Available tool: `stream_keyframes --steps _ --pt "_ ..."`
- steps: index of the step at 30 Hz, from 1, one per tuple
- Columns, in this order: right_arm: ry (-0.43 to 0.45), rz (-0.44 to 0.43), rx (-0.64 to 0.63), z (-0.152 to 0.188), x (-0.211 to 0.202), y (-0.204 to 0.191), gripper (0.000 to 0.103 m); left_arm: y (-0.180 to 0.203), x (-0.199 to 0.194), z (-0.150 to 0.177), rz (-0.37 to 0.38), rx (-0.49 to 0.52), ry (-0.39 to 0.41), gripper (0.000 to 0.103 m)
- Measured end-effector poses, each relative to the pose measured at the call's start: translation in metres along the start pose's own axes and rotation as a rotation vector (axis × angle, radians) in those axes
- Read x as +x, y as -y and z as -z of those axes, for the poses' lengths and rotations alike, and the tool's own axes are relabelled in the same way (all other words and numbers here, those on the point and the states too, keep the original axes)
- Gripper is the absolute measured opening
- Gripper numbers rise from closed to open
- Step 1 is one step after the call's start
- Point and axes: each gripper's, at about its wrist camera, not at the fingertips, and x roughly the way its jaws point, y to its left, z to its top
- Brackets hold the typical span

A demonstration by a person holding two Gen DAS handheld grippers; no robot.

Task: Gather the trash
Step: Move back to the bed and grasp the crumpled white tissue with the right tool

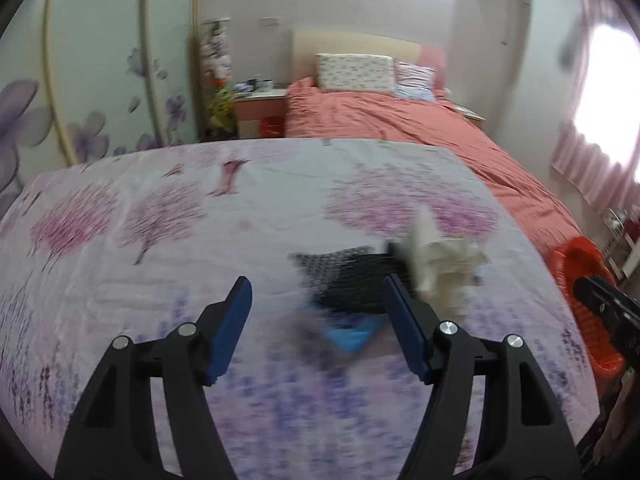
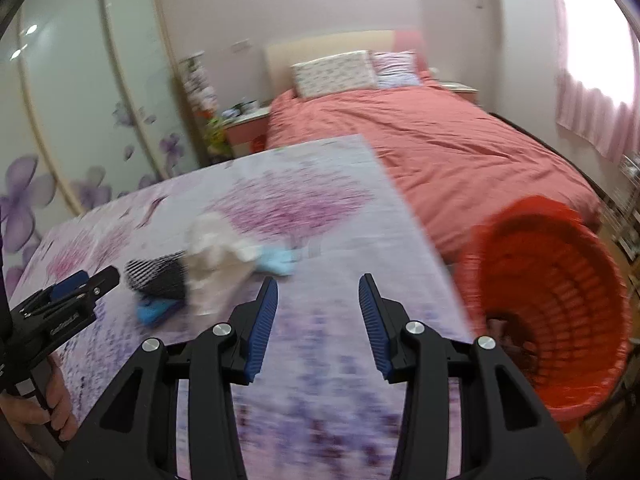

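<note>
My left claw (image 1: 318, 316) stands wide, nothing between its blue pads; my right claw (image 2: 318, 312) stands apart at a middling width and is empty too. Both hang above a surface draped in a cloth printed with pink trees (image 1: 200, 208), and the pictures are smeared. The trash lies in one cluster toward the cloth's right edge in my left view: a crumpled white paper wad (image 1: 440, 264), touching a dark mesh-patterned piece (image 1: 352, 280) beside it, with a blue scrap (image 1: 348, 336) peeking from under the dark piece at the near side. In my right view a second, paler blue scrap (image 2: 276, 260) shows just past the white wad, touching it. An orange-red slatted basket (image 2: 560, 312) is off the cloth's right edge, its mouth tipped toward my right camera; something lies inside, too blurred to tell. Beyond the cloth's far edge is a bed with a salmon cover (image 1: 400, 120).
</note>
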Motion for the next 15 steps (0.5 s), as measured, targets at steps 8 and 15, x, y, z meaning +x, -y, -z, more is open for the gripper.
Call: stream_keyframes --steps 8,15 --pt "-0.048 -0.08 -0.055 0.002 0.027 -0.058 0.043 -0.048 0.003 0.011 -0.059 -0.049 0.0 0.069" --pt "-0.102 -0.061 -0.049 0.008 0.059 -0.085 0.043 -0.077 0.005 0.021 -0.073 -0.098 -0.018 0.069"
